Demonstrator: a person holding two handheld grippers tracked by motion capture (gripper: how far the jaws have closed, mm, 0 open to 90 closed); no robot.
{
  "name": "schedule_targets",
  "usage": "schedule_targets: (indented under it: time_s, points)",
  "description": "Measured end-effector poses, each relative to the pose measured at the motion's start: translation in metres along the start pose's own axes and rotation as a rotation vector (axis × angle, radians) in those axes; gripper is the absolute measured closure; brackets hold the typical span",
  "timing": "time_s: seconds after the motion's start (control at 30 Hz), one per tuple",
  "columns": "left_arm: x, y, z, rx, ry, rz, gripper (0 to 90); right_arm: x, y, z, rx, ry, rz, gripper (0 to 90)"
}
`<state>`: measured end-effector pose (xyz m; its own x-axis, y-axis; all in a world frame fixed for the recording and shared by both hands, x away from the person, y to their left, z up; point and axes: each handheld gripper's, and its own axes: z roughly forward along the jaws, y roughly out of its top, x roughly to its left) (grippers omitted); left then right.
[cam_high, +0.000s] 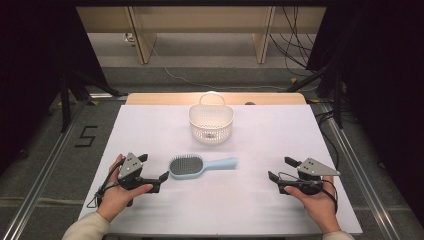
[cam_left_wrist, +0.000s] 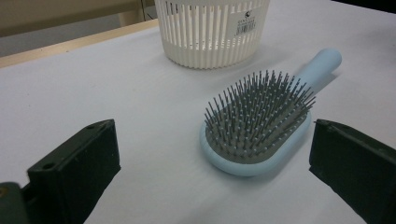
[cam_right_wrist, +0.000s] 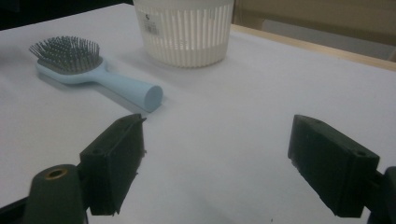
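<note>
Blue hairbrush (cam_high: 200, 166) bristles-up mid table (cam_high: 250, 210), white slatted basket (cam_high: 211, 122) just behind, both grippers' fingers wide, holding nothing.

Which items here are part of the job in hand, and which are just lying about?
In the job:
- hairbrush, bristles up, nearest the open left gripper
- white slatted basket behind it
- open right gripper

Lying about:
- cables on the floor beyond the table
- floor marking left of the table

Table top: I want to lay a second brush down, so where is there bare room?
The table is bare left and right of the basket, and between the hairbrush and the right gripper. It is tighter between the left gripper and brush head.
</note>
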<state>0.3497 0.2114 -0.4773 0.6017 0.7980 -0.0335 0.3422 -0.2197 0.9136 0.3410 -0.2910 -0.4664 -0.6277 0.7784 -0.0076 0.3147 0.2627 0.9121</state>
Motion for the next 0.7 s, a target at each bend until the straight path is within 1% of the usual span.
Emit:
schedule_targets:
  time_s: [0.1, 0.27, 0.43, 0.53, 0.57, 0.6, 0.63, 0.67, 0.7]
  points:
    - [-0.0001, -0.0005, 0.0013, 0.007, -0.003, 0.000, 1.1, 0.0002, 0.0000, 0.0000, -0.010, -0.009, 0.005, 20.2]
    - [-0.0004, -0.0002, 0.0008, 0.005, -0.001, 0.003, 1.2, 0.0013, 0.0006, 0.0002, -0.016, -0.025, 0.006, 23.1]
    - [0.0005, -0.0004, 0.0007, 0.007, 0.000, 0.002, 1.2, 0.0014, 0.0007, 0.0011, -0.014, -0.023, 0.008, 23.3]
    - [-0.0003, -0.0002, 0.0010, 0.007, 0.001, 0.006, 1.3, 0.0006, 0.0010, 0.0006, -0.019, -0.029, 0.011, 25.3]
    - [-0.0003, -0.0002, 0.0010, 0.007, 0.001, 0.006, 1.3, 0.0006, 0.0015, 0.0010, -0.021, -0.029, 0.010, 28.1]
    - [-0.0002, -0.0004, 0.0012, 0.008, 0.000, 0.004, 1.4, 0.0008, 0.0027, 0.0020, -0.020, -0.031, 0.006, 33.5]
    - [-0.0001, -0.0005, 0.0014, 0.007, 0.001, 0.003, 1.5, 0.0011, 0.0040, 0.0026, -0.015, -0.031, 0.003, 41.8]
    - [0.0000, -0.0004, 0.0016, 0.007, 0.003, 0.003, 1.5, 0.0012, 0.0064, 0.0041, -0.021, -0.013, -0.006, 49.6]
    - [0.0002, -0.0004, 0.0019, 0.009, 0.004, 0.003, 1.6, 0.0017, 0.0098, 0.0062, -0.025, 0.012, -0.002, 55.9]
